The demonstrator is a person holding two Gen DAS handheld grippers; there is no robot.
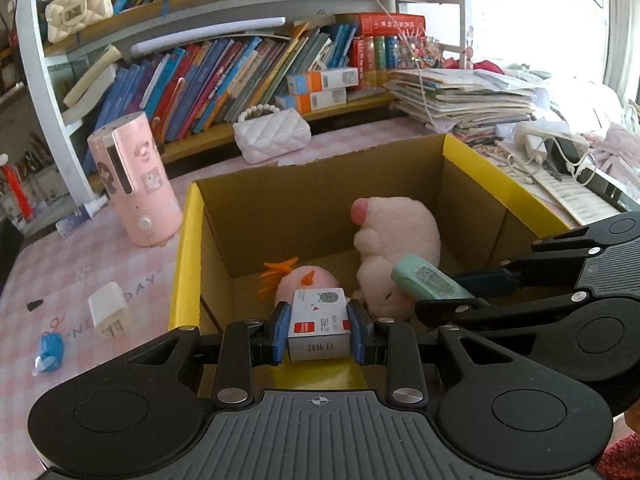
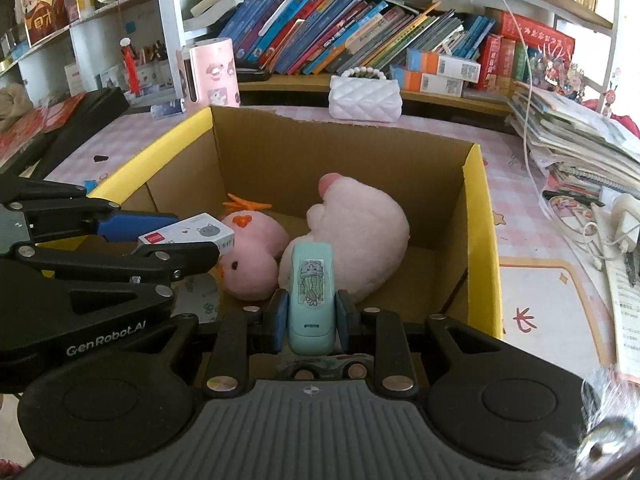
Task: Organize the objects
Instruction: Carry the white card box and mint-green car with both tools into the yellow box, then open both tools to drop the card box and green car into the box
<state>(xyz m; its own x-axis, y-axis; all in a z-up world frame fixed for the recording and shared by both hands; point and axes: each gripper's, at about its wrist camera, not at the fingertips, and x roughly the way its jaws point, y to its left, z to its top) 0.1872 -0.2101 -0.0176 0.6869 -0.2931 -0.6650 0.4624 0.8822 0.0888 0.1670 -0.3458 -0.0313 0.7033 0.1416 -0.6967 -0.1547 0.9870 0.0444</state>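
Bookshelves behind, pink checked table below. Carton, open, on table: two pink plush toys inside. Left gripper: clamped on small white box, over near rim. Right gripper: clamped on teal case, alongside. Advice: lower both past rim, release beside toys, not atop.

Cardboard box: matt brown corrugated inside, glossy yellow outside. Two pink plush toys: fuzzy cloth. Small white carton: smooth printed card. Teal case: smooth satin plastic. Quilted white purse: glossy, bead handle. Tablecloth: smooth pink check.
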